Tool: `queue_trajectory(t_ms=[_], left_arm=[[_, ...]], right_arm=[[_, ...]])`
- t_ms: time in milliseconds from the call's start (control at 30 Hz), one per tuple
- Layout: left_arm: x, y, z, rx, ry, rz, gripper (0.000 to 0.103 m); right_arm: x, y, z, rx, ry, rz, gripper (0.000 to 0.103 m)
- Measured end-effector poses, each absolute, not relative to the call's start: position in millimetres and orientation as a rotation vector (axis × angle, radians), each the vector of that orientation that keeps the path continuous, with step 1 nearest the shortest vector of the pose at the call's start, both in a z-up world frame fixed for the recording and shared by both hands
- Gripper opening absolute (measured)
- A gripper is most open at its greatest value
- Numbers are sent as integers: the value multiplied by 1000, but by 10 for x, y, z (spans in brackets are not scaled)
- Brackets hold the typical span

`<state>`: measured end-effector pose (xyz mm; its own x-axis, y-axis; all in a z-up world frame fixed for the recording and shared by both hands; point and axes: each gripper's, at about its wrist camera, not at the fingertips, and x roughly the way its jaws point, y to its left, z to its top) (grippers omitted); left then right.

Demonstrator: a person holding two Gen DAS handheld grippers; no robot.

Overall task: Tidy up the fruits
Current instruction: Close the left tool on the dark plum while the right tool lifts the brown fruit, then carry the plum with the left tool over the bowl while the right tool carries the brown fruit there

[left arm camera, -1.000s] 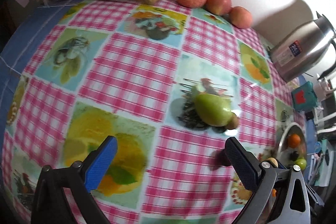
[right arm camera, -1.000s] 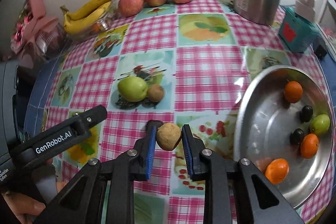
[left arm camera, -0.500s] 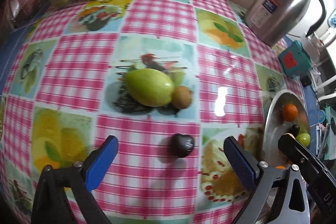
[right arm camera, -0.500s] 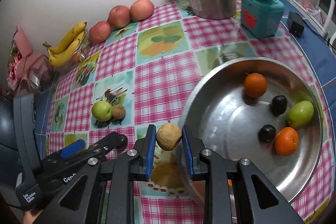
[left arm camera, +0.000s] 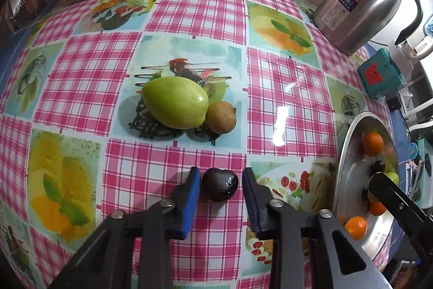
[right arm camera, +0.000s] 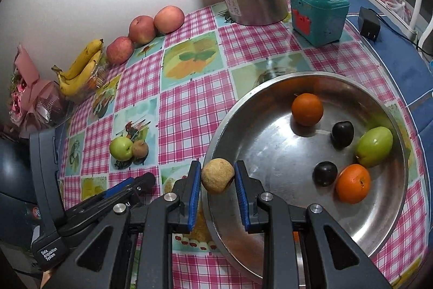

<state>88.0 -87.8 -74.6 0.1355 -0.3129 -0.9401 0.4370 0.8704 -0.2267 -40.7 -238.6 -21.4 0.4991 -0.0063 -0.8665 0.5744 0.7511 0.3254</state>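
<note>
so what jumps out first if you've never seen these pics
The pink checked tablecloth with fruit prints fills both views. The right gripper holds a tan round fruit over the near rim of a steel bowl that already holds oranges, dark plums and a green fruit. The left gripper has just closed around a dark plum on the cloth.

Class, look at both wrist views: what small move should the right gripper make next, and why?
Probably carry on a little further over the bowl and open. The right gripper is shut on the brown fruit, which sits just above the bowl's near rim, and fruit already lies inside the bowl.
</note>
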Motion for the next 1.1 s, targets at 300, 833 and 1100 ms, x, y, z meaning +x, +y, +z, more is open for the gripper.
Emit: queue_trajectory(t_ms=[300,833,1100], left_arm=[[875,-797,-478,62,1292,-565,27],[541,-1232,-141,84,1237,-694,27],[236,-1543,-115,169,1228,-764,27]], right_arm=[[-433,-2426,-194,672,984,-386,26],[-736,-2893,-254,733,959,-511,26],[-917,-3116,-264,724,953,-585,27]])
